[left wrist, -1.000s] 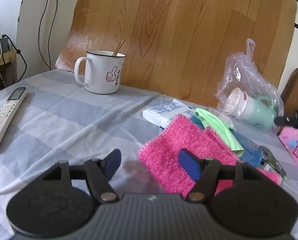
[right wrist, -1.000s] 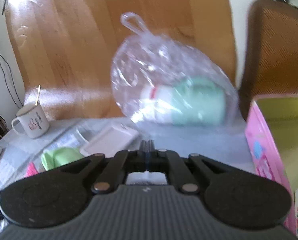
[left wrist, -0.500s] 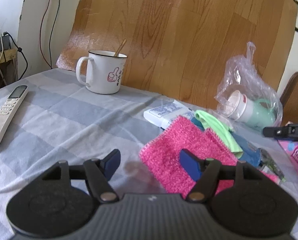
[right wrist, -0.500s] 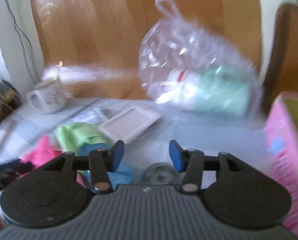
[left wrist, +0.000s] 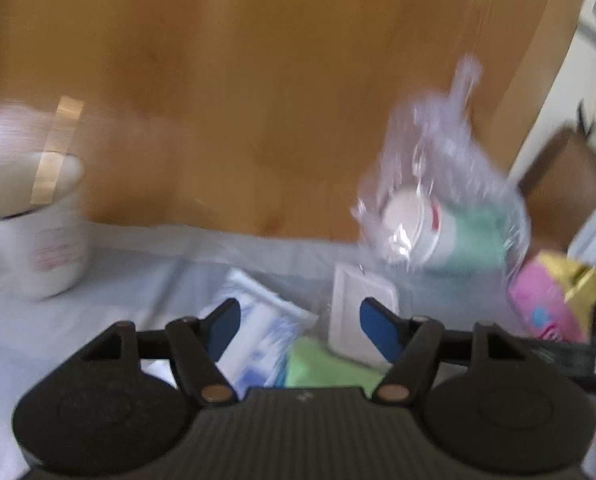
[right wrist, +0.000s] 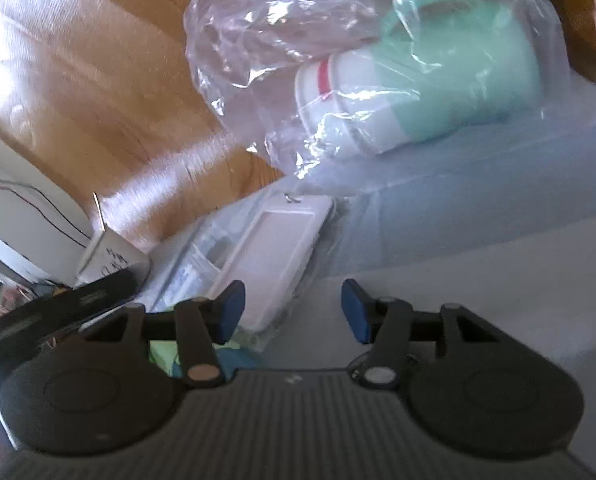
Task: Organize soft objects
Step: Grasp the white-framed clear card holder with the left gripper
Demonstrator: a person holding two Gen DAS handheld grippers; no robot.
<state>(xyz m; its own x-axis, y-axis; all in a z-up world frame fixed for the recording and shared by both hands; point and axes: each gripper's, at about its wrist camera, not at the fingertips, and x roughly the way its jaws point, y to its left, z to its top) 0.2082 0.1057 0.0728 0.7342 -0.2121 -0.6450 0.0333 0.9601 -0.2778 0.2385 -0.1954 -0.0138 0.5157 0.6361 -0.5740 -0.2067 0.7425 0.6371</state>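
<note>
In the blurred left wrist view, my left gripper hangs open and empty over a light green cloth, a tissue pack and a flat white case. The pink cloth is out of sight. My right gripper is tilted above the table, its jaws opening with nothing between them. Its left finger hangs over the white case. Bits of the green cloth and a blue cloth show under its body.
A clear plastic bag with a mint cup lies at the back by the wooden panel. A white mug stands left and a pink box right. The left gripper's dark body crosses the right view's left edge.
My left gripper has swung forward and right, off the pink cloth and over the green cloth and tissue pack. My right gripper's jaws have gone from shut to apart, and it has rolled and sunk.
</note>
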